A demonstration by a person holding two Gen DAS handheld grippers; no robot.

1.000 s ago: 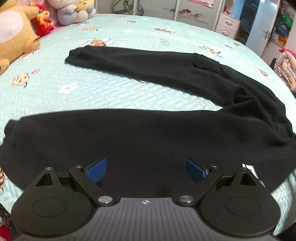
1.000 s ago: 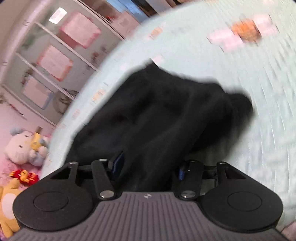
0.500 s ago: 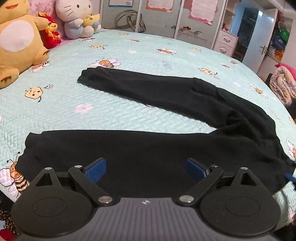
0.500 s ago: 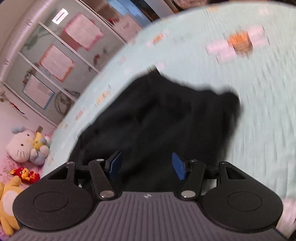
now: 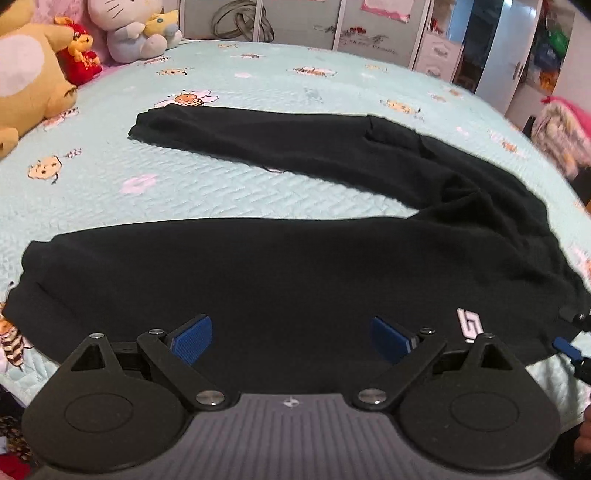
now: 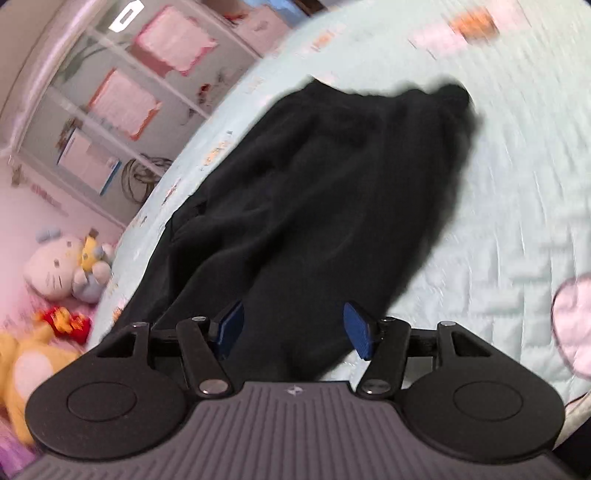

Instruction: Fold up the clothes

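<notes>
Where the black trousers (image 5: 295, 273) lie spread over the mint quilted bedspread (image 5: 207, 192), the near leg runs along the bed's near edge and the far leg (image 5: 258, 144) angles toward the middle, the two joining at the waist by the right edge. A white logo patch (image 5: 470, 325) sits on the near leg close to the waist; its characters look like "15" or "GT", too skewed to read surely. The left gripper (image 5: 291, 338) hovers over the near leg, blue pads wide apart and holding nothing. The right gripper (image 6: 293, 326) has just been opening its jaws; they stand parted with the waist fabric lying between them, pads not pressing it. Bee prints (image 5: 188, 98) dot the bedspread, plush toys (image 5: 136, 33) sit at the far left corner, and the cabinet doors (image 5: 354, 29) beyond carry script too small to read.
</notes>
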